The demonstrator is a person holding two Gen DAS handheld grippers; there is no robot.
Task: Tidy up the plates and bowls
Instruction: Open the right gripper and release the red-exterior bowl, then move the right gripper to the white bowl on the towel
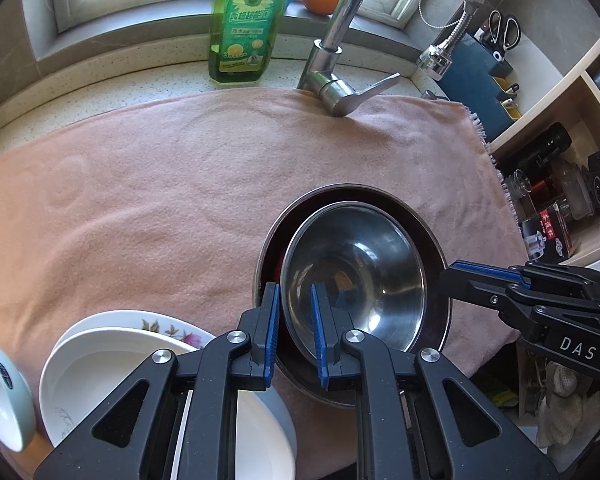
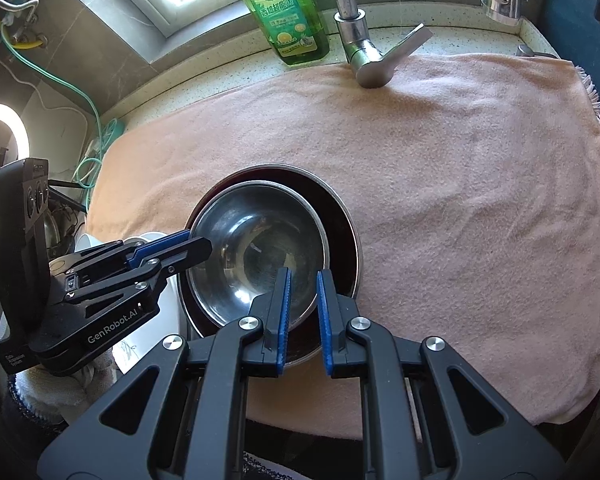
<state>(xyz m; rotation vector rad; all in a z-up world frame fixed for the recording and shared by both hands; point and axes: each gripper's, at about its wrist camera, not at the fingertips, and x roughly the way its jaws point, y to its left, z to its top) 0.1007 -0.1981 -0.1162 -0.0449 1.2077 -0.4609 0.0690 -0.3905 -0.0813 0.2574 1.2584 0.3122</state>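
Note:
A small steel bowl (image 1: 364, 276) sits nested inside a larger dark steel bowl (image 1: 436, 248) on a pink towel (image 1: 160, 200). My left gripper (image 1: 296, 292) straddles the small bowl's left rim, jaws a little apart, one finger inside and one outside. My right gripper (image 2: 303, 280) straddles the small bowl's (image 2: 256, 256) near right rim the same way, inside the larger bowl (image 2: 342, 232). The right gripper also shows in the left wrist view (image 1: 452, 276), and the left gripper in the right wrist view (image 2: 196, 240). White plates (image 1: 100, 360) and a pale green bowl (image 1: 4, 396) lie at lower left.
A faucet (image 1: 332, 72) stands at the towel's far edge, with a green dish soap bottle (image 1: 244, 24) and an orange (image 1: 320, 0) behind. A blue knife block (image 1: 484, 80) and shelf jars (image 1: 548, 208) are at right. Cables (image 2: 96, 152) lie at left.

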